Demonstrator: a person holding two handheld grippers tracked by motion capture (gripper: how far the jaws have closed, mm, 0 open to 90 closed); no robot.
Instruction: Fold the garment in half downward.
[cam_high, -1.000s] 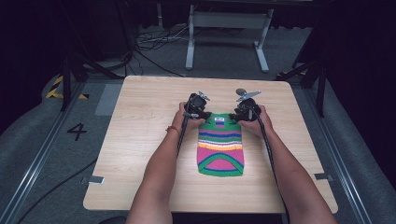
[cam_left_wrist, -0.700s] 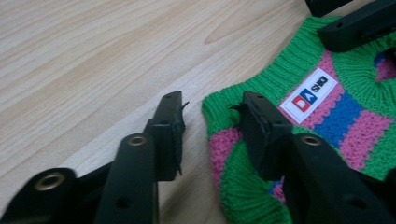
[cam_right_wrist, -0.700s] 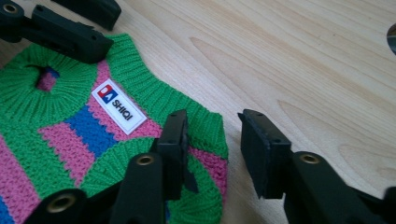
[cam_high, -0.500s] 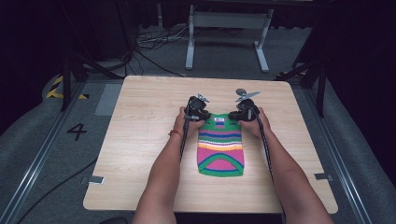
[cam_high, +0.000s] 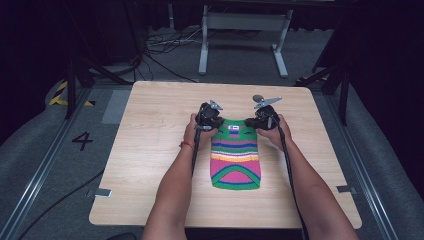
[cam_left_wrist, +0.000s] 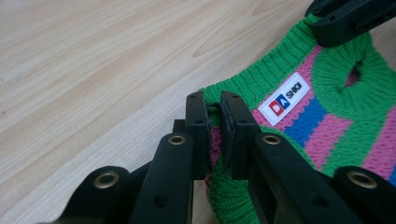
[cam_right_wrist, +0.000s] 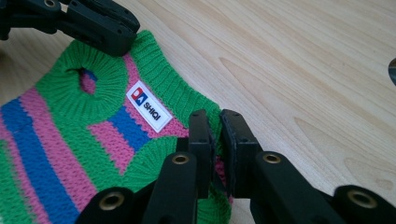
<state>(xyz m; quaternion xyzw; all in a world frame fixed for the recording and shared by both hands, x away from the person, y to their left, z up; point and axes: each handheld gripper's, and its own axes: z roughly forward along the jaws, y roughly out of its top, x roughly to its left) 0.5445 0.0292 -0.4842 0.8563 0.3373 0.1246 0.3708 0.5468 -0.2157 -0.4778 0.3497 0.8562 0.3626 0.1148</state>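
A small knitted sweater (cam_high: 235, 159) with green, pink, blue and yellow stripes lies flat on the wooden table (cam_high: 150, 150), neck end away from me. My left gripper (cam_high: 216, 123) pinches the left corner of the green collar; its jaws are closed on the knit (cam_left_wrist: 214, 128). My right gripper (cam_high: 251, 123) holds the right collar corner the same way (cam_right_wrist: 216, 140). A white label (cam_left_wrist: 285, 94) sits just inside the collar, also seen as the white label (cam_right_wrist: 150, 107) in the right gripper view. Each gripper view shows the other gripper's jaws at the far collar corner.
Bare wood spreads left, right and beyond the sweater. Past the table's far edge stand a grey metal stand (cam_high: 240, 30) and loose cables (cam_high: 160, 45) on the floor. A floor marking "4" (cam_high: 81, 140) lies left of the table.
Both grippers and the sweater's collar have shifted slightly toward the person; the garment otherwise lies as before.
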